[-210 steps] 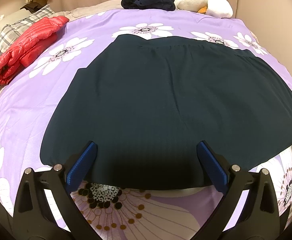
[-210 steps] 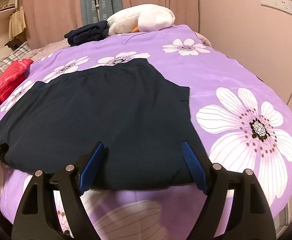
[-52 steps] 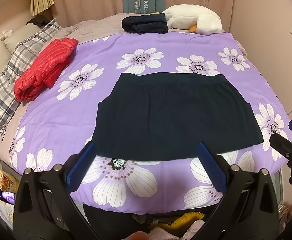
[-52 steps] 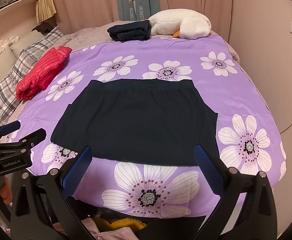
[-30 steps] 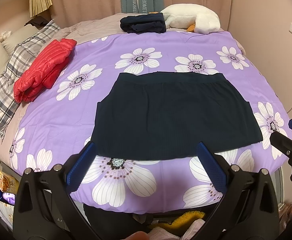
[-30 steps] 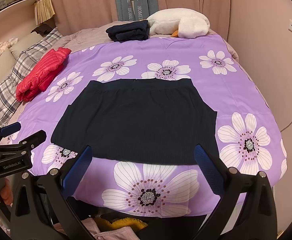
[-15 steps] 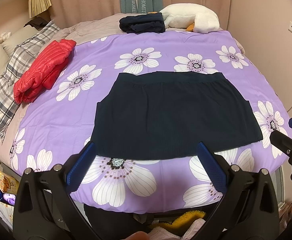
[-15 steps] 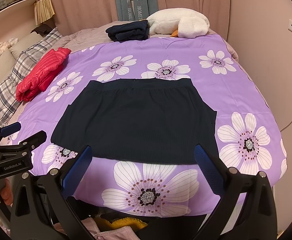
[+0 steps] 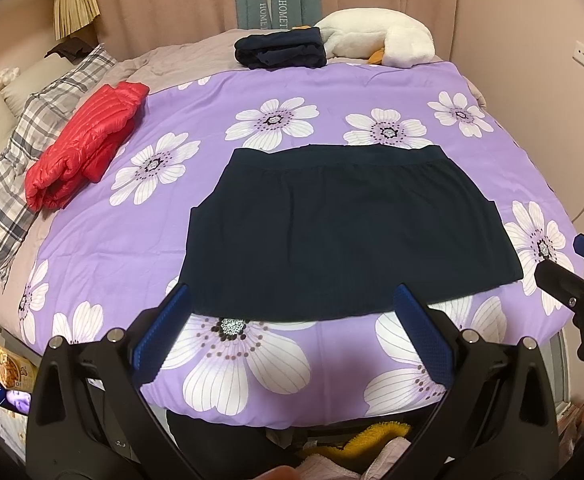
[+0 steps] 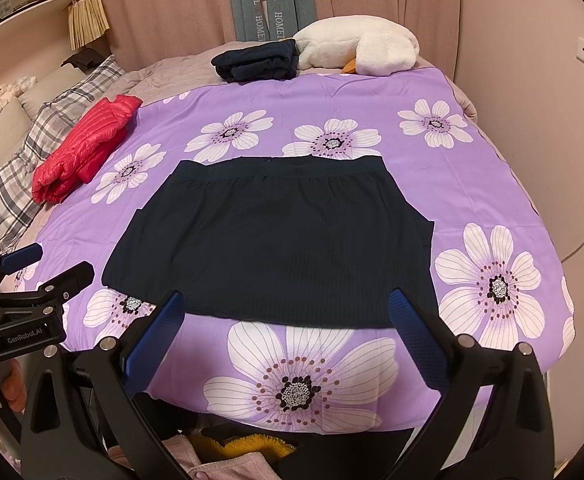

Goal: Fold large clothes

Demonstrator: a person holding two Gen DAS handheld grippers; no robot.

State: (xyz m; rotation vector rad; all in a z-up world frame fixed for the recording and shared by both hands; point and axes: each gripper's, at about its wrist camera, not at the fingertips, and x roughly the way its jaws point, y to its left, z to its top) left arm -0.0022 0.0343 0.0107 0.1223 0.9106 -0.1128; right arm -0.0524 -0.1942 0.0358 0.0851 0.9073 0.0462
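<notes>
A dark navy garment (image 9: pixel 347 228) lies flat on the purple flowered bedspread (image 9: pixel 92 240), waistband at the far side; it also shows in the right wrist view (image 10: pixel 276 244). My left gripper (image 9: pixel 292 332) is open and empty, held back off the near edge of the bed, in front of the garment's near hem. My right gripper (image 10: pixel 286 336) is open and empty, also off the near edge. The left gripper shows at the left in the right wrist view (image 10: pixel 40 268); the right gripper shows at the right in the left wrist view (image 9: pixel 571 264).
A folded red puffer jacket (image 9: pixel 84 148) lies at the bed's left by a plaid pillow (image 9: pixel 8 184). A folded dark pile (image 9: pixel 282 53) and a white plush toy (image 9: pixel 375 38) sit at the far end. Yellow and pink cloth (image 10: pixel 228 460) lies below the bed's near edge.
Seven seconds ago both grippers were low over the garment's near hem; they have pulled back and up off the bed. Over the last second almost nothing moved.
</notes>
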